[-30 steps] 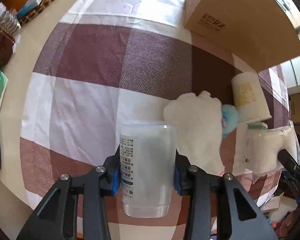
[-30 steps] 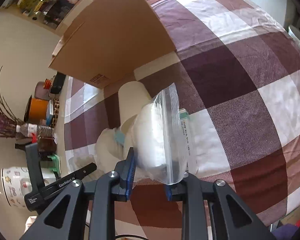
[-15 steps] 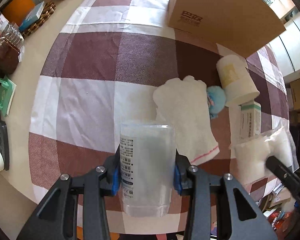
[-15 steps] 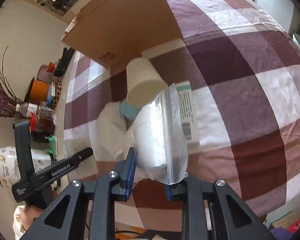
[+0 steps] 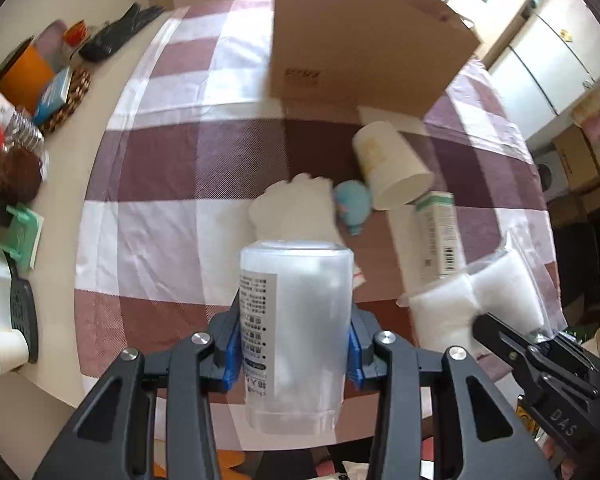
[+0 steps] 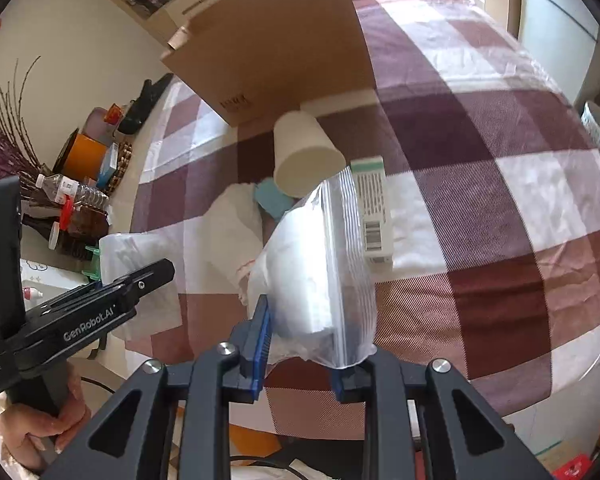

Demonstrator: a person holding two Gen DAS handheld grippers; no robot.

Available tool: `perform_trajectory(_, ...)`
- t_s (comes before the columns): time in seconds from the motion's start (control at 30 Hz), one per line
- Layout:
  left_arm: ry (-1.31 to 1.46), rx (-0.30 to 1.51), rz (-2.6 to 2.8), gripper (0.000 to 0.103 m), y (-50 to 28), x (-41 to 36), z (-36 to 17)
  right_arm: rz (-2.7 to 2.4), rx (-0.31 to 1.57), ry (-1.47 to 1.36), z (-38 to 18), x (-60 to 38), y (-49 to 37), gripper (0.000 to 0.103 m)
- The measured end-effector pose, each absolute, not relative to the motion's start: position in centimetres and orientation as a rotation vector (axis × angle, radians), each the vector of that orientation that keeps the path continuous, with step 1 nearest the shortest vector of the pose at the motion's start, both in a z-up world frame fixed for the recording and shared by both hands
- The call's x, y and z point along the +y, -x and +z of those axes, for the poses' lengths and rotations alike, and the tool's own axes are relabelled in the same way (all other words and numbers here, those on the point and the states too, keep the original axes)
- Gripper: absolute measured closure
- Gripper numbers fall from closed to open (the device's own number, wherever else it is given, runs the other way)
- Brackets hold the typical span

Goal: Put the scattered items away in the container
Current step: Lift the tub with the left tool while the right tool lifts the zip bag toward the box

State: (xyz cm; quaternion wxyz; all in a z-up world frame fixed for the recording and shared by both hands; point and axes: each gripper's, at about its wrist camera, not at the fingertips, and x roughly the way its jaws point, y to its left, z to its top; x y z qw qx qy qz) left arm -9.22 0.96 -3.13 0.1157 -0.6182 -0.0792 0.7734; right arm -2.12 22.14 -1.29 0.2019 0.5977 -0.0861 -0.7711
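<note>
My left gripper (image 5: 292, 356) is shut on a translucent plastic jar (image 5: 294, 332) with a printed label, held above the table's near edge. My right gripper (image 6: 300, 356) is shut on a clear zip bag of white pads (image 6: 320, 272), also seen in the left wrist view (image 5: 480, 300). The cardboard box (image 5: 360, 44) stands at the far side of the checked cloth. On the cloth lie a tipped paper cup (image 5: 392, 168), a blue plush toy (image 5: 354, 204), a white cloth (image 5: 296, 212) and a green-white carton (image 5: 440, 232).
The table's left edge holds an orange tin (image 5: 24, 76), bottles (image 5: 12, 136), a green item (image 5: 24, 236), a paper cup (image 5: 0, 348) and a black remote (image 5: 116, 36). White cabinets (image 5: 548, 52) stand at the right.
Both grippers have risen and pulled back from the table with their loads. The table items and box now look smaller and farther.
</note>
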Motion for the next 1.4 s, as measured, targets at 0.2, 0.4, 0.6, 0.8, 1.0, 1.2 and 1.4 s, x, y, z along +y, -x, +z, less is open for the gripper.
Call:
perform_trajectory(0.2, 1.738, -0.177, 2.291, 0.062, 8.6, 2.1, -0.4, -2.199, -0.182, -1.606, 0.7, 22.3, 1.7, 0.079)
perform_trajectory(0.4, 1.697, -0.140, 2.314, 0.062, 8.2, 2.7, 1.2, -2.205, -0.176, -1.577, 2.0, 22.2, 1.2, 0.079)
perform_trajectory(0.6, 1.671, -0.107, 2.321, 0.062, 8.0, 2.9, 2.1, -2.218, -0.145, -1.544, 3.1, 21.8, 0.8, 0.079)
perform_trajectory(0.8, 1.643, -0.080, 2.320, 0.062, 8.2, 3.2, 2.7, -2.235, -0.132, -1.531, 3.7, 21.6, 0.6, 0.079)
perform_trajectory(1.0, 1.622, -0.054, 2.316, 0.062, 8.7, 3.4, 3.3, -2.252, -0.134, -1.521, 4.2, 21.5, 1.0, 0.079)
perform_trajectory(1.2, 1.614, -0.042, 2.309, 0.062, 9.3, 3.6, 3.4, -2.238, -0.127, -1.517, 4.3, 21.2, 1.5, 0.079)
perform_trajectory(1.4, 1.614, -0.036, 2.304, 0.062, 9.9, 3.6, 3.3, -2.236, -0.119, -1.512, 4.5, 20.8, 2.2, 0.079)
